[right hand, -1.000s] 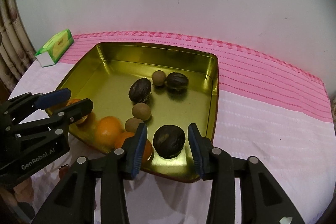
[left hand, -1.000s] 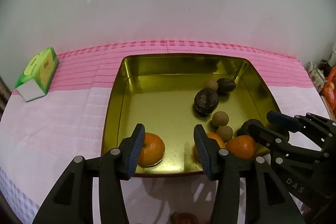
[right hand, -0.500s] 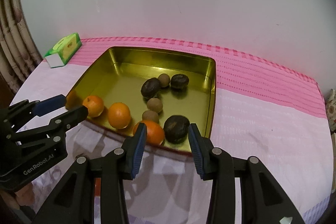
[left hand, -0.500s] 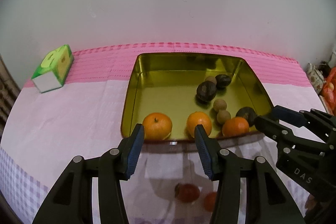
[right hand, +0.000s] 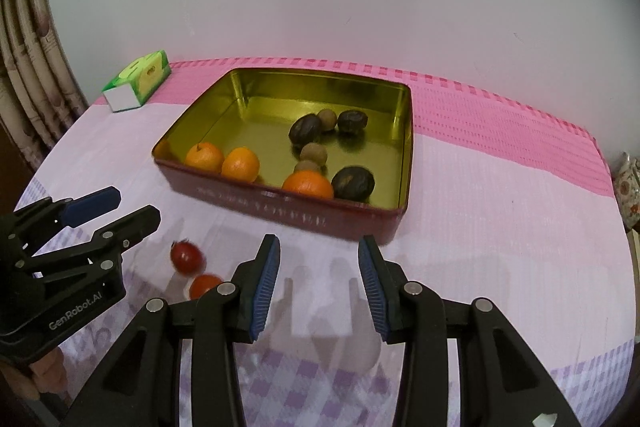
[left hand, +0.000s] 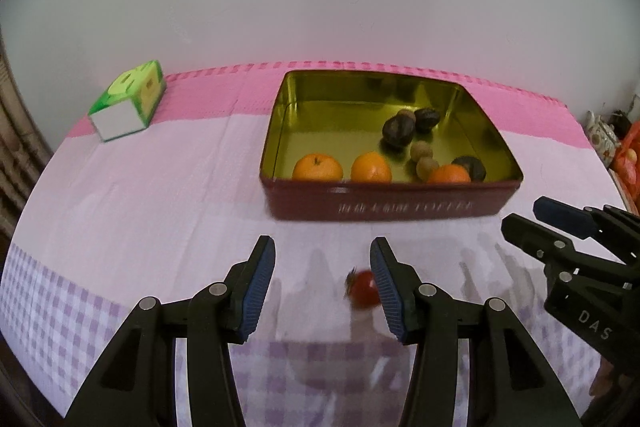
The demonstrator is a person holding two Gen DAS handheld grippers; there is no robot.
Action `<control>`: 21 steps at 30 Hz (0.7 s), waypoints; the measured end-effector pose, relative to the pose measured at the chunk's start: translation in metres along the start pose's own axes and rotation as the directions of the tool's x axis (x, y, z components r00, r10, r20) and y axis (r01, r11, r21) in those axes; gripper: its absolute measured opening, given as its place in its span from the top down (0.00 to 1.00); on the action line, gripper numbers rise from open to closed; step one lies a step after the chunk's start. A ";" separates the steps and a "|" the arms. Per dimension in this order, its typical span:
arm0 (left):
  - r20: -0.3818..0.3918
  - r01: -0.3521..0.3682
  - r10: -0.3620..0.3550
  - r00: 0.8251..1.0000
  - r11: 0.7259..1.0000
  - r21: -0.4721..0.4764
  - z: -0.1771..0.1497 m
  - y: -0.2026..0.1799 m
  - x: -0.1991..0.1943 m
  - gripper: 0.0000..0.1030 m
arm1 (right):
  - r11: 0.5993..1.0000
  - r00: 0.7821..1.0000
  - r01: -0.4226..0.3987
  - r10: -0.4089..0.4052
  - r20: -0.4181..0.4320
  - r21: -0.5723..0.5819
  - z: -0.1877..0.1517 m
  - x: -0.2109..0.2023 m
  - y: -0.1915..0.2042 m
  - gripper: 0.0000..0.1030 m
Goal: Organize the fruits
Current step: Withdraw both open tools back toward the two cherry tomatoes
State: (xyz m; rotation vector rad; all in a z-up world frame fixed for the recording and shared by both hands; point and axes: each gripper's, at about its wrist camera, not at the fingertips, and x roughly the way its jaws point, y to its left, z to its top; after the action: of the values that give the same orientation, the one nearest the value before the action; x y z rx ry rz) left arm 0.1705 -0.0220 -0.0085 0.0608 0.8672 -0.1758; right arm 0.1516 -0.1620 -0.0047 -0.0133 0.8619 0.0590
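Note:
A gold-lined tin with a dark red outer wall sits on the cloth. It holds three oranges, three dark wrinkled fruits and small brown round ones. Two small red fruits lie on the cloth in front of the tin. One red fruit shows beside the right finger of my left gripper. That gripper is open and empty. My right gripper is open too, with only cloth between its fingers.
A green and white carton lies at the back left on the pink stripe. Pink and lilac checked cloth covers the table. A curtain hangs at the left, and a floral pot stands off the right edge.
Both grippers have drawn back from over the tin toward the near side of the table. The tin now looks farther off, and the red fruits on the cloth have come into view.

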 end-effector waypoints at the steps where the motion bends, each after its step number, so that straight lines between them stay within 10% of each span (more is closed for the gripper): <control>1: -0.002 -0.003 0.003 1.000 1.000 -0.001 -0.004 0.001 -0.001 0.51 | 1.000 1.000 0.001 -0.001 -0.002 -0.001 -0.003 -0.002 0.002 0.63; 21: -0.053 -0.048 0.049 0.997 0.998 0.034 -0.069 0.027 -0.012 0.51 | 1.000 0.998 -0.006 0.006 -0.057 -0.015 -0.057 -0.010 0.033 0.63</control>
State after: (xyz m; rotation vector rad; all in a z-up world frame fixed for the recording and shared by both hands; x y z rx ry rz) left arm 0.1162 0.0145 -0.0443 0.1173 0.9161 -0.1432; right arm 0.1003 -0.1315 -0.0341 -0.0268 0.9187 0.0711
